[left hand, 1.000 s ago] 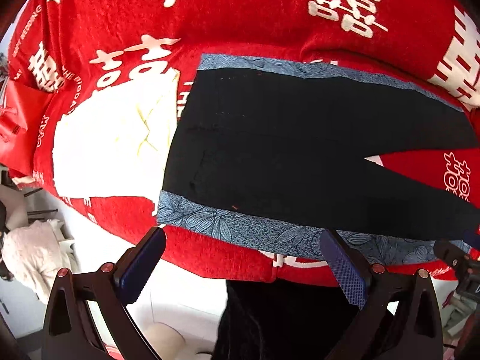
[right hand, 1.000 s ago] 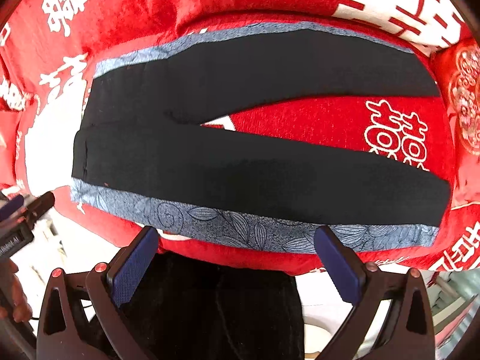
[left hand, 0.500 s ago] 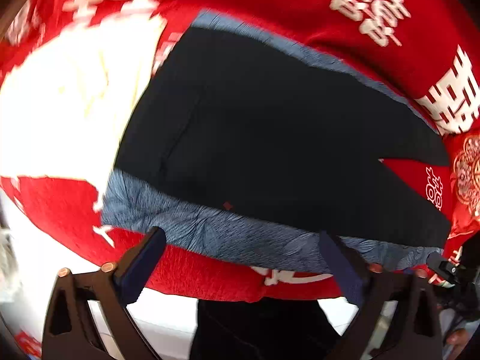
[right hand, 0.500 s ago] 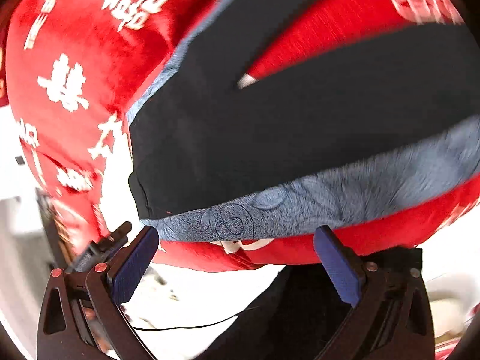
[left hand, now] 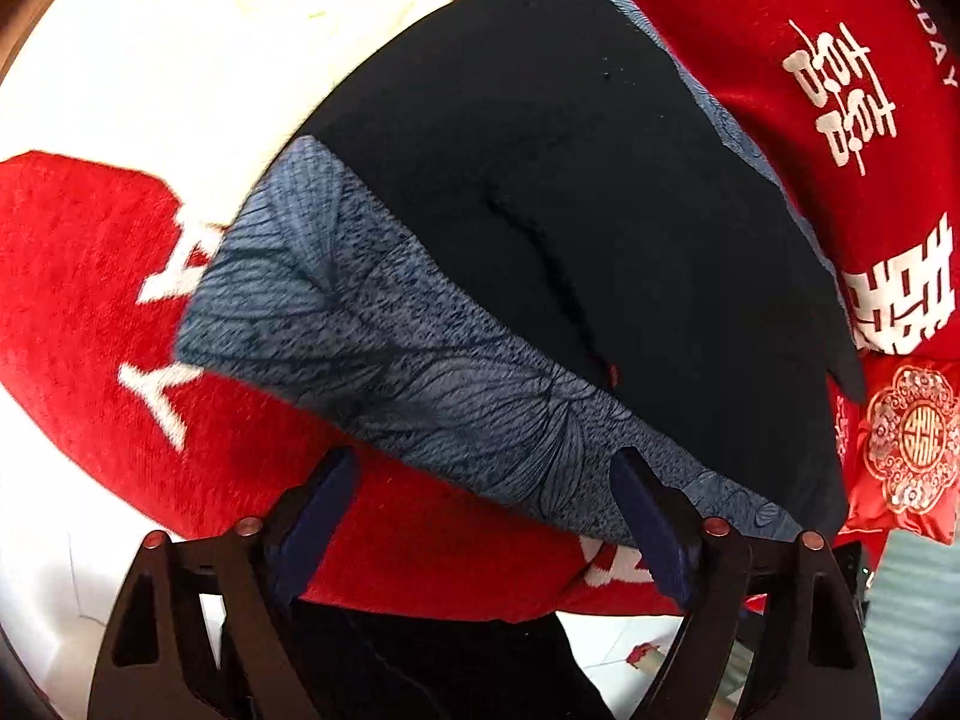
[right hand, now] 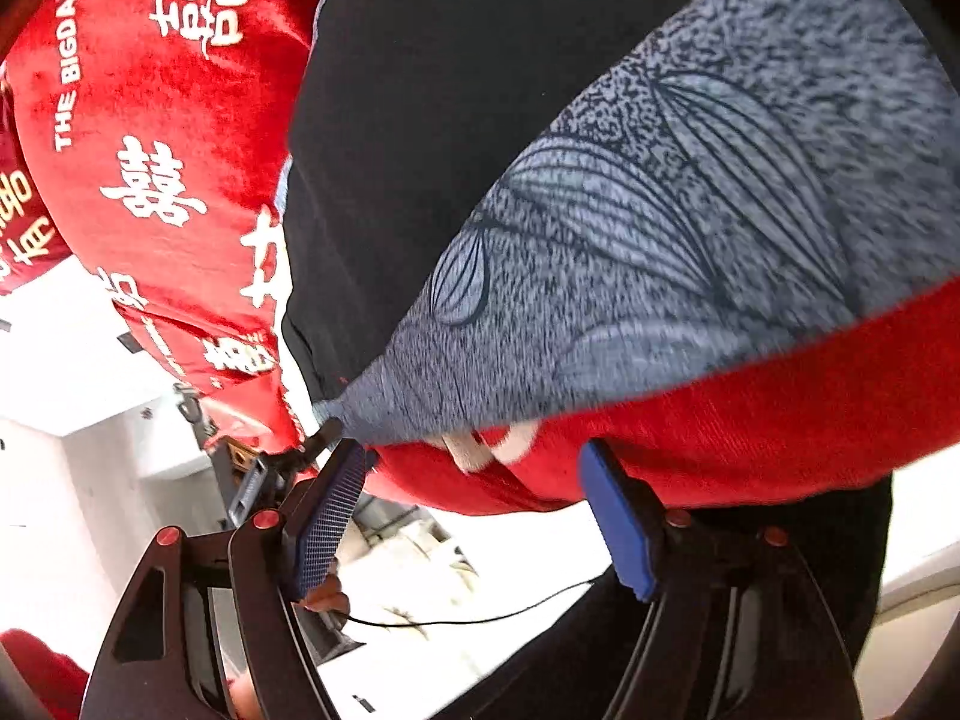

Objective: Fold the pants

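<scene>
Black pants (left hand: 600,192) with a grey-blue leaf-print side stripe (left hand: 420,372) lie flat on a red blanket (left hand: 90,276) with white characters. My left gripper (left hand: 480,516) is open and empty, its jaws just short of the stripe's near edge, close to the waist end. My right gripper (right hand: 474,516) is open and empty, just below the near corner of the stripe (right hand: 660,252). The black part of the pants (right hand: 432,96) fills the upper right wrist view. The leg ends are out of view.
A large white print on the blanket (left hand: 168,60) lies left of the waist. The blanket's near edge drops off to a white floor (right hand: 72,372). A person's dark trousers (left hand: 408,666) stand below the grippers. A red patterned cushion (left hand: 912,456) sits at the right.
Both grippers have moved down and in close to the near stripe. The left has swung toward the waist end, the right toward the near stripe corner. Both stay open.
</scene>
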Demonstrator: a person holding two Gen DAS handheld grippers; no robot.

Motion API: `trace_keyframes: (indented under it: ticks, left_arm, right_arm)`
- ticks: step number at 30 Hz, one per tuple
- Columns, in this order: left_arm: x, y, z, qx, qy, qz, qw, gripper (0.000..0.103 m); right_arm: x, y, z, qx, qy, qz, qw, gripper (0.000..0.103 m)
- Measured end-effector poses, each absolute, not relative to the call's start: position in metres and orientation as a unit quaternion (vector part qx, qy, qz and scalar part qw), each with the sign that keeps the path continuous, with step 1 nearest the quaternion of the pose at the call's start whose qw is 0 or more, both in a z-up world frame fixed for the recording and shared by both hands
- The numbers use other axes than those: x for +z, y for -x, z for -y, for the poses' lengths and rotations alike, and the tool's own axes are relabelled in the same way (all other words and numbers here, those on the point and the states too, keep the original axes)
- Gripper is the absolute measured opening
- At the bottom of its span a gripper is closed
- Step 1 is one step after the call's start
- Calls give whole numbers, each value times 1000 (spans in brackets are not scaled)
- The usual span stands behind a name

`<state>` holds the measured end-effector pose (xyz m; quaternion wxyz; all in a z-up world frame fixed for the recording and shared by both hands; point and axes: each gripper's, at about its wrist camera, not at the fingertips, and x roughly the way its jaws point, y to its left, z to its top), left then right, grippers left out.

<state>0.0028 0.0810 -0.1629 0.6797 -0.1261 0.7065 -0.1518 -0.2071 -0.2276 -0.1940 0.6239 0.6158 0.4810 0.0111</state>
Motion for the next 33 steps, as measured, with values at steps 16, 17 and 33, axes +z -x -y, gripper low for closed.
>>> trace_keyframes:
  ticks: [16,17,33]
  left_arm:
    - [-161,-20,-70,-154,159,-690,689,78]
    - [-161,-19,-72,-154,155,-690,690,78]
    - [-93,-44,-75,-143,175,-667,710,25]
  right_arm:
    - [-203,223,240,20,-707,-356,611,78]
    - [-204,227,240,15,-711,-358,605,78]
    - [-84,144,281,49,-584,-454,672,8]
